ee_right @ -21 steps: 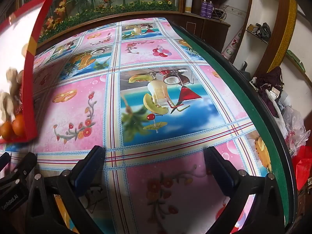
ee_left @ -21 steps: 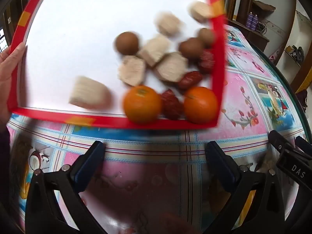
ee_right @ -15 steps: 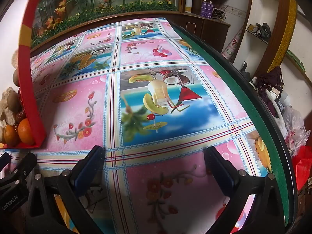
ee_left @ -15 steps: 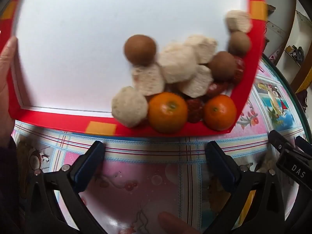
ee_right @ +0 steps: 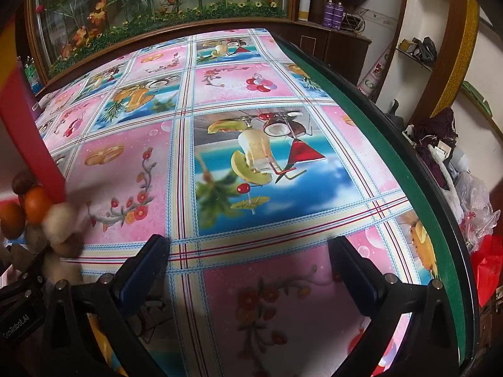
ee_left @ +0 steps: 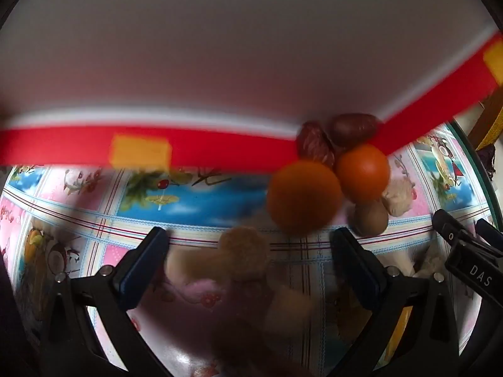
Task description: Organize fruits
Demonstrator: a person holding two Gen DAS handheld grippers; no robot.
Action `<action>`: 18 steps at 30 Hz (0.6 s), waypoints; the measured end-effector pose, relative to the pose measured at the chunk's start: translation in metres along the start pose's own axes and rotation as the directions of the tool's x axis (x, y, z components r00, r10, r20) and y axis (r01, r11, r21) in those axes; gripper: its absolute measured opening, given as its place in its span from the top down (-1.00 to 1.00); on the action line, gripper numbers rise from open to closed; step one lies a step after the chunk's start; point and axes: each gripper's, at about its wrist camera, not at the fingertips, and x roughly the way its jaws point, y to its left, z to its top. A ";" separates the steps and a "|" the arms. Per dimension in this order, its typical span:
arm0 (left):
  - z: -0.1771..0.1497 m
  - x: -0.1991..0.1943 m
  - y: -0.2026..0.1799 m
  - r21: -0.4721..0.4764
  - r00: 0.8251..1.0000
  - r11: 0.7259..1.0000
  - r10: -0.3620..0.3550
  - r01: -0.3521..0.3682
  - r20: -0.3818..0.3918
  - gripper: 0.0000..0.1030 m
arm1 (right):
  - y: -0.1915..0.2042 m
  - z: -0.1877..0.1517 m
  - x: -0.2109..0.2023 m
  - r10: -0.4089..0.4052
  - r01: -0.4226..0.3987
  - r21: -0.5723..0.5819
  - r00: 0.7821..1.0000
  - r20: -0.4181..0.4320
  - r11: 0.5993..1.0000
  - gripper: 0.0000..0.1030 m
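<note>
A white tray with a red rim (ee_left: 201, 150) is tilted steeply above the table, and fruit spills off its lower corner. Two oranges (ee_left: 303, 194) (ee_left: 363, 172), red dates (ee_left: 314, 144), a brown round fruit (ee_left: 371, 220) and pale beige pieces (ee_left: 245, 251) tumble, blurred, onto the tablecloth. My left gripper (ee_left: 248, 257) is open and empty right under the falling fruit. My right gripper (ee_right: 248, 260) is open and empty over the cloth; the spilling fruit (ee_right: 37, 204) and tray rim (ee_right: 34, 147) show at its far left.
The table wears a pink and blue fruit-print cloth (ee_right: 251, 163) with a green curved edge (ee_right: 393, 157) on the right. Cabinets, shelves and bags (ee_right: 471, 220) stand beyond that edge. A planter with artificial flowers (ee_right: 157, 6) runs along the back.
The tray has tipped up much more steeply and come closer. The fruit slid to its lower corner and now falls off the rim onto the table. Both grippers stayed put.
</note>
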 end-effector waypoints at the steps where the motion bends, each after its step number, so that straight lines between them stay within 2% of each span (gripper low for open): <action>1: 0.000 0.000 0.000 0.000 1.000 1.000 0.000 0.000 0.000 -1.00 | 0.000 0.000 0.000 0.000 0.000 0.000 1.000 0.000 1.000 -1.00; 18: -0.002 0.004 -0.001 -0.001 1.000 1.000 0.001 -0.001 -0.004 -1.00 | 0.000 0.000 0.000 0.001 -0.001 0.000 1.000 0.000 1.000 -1.00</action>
